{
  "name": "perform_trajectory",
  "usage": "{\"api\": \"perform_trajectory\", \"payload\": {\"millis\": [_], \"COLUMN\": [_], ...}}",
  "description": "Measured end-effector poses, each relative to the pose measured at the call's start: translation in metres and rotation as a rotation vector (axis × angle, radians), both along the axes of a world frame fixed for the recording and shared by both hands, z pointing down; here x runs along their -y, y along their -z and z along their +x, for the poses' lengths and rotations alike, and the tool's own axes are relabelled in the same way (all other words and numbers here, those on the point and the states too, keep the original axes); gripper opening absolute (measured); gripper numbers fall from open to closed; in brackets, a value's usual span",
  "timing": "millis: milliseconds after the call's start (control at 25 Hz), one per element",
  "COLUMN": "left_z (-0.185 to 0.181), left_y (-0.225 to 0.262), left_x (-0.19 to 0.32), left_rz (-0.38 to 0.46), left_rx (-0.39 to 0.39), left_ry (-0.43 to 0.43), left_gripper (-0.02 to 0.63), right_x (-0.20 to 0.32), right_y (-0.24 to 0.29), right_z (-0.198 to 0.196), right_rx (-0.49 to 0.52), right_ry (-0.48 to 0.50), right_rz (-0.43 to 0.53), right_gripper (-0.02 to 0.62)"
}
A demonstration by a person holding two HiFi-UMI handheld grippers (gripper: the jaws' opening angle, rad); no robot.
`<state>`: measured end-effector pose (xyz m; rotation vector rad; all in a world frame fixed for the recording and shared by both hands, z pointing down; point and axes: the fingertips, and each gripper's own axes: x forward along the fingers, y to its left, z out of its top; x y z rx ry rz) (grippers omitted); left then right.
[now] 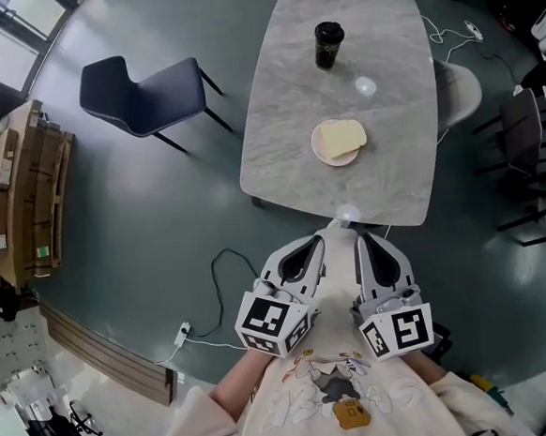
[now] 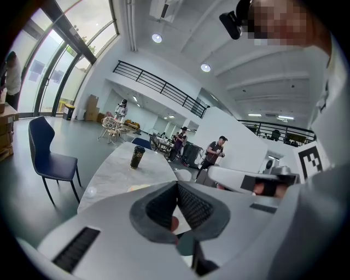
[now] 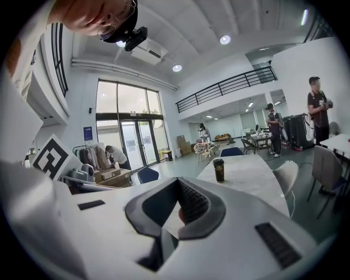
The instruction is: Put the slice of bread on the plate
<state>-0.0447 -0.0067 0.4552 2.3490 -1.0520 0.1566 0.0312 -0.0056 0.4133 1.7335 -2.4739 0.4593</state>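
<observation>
A pale slice of bread (image 1: 344, 137) lies on a small round pinkish plate (image 1: 322, 152), on the near half of a grey marble table (image 1: 284, 117). Both grippers hang well short of the table's near edge, close to the person's chest, side by side and pointing toward the table. The left gripper (image 1: 315, 242) is shut with nothing between its jaws, and its tips meet in the left gripper view (image 2: 176, 184). The right gripper (image 1: 362, 237) is shut and empty too, as the right gripper view (image 3: 178, 179) shows.
A dark lidded cup (image 1: 328, 44) stands on the far half of the table. A navy chair (image 1: 141, 96) stands on the floor to the left, a white chair (image 1: 461, 89) at the table's right. A cable (image 1: 222, 263) trails on the floor. Cardboard boxes (image 1: 26, 185) sit far left.
</observation>
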Motion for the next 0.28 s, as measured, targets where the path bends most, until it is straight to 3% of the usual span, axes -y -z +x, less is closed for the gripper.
{"api": "perform_trajectory", "payload": {"millis": [280], "left_z": [-0.0066], "left_y": [0.0014], "left_x": [-0.0011], "left_rz": [0.007], "left_rx": [0.009], "left_ry": [-0.008], "left_gripper": [0.009], "right_x": [-0.0004], "right_y": [-0.0011], "right_z": [-0.0063], "right_rx": [0.006], "right_ry": [-0.001], "right_rz": [-0.010], "right_gripper": [0.005]}}
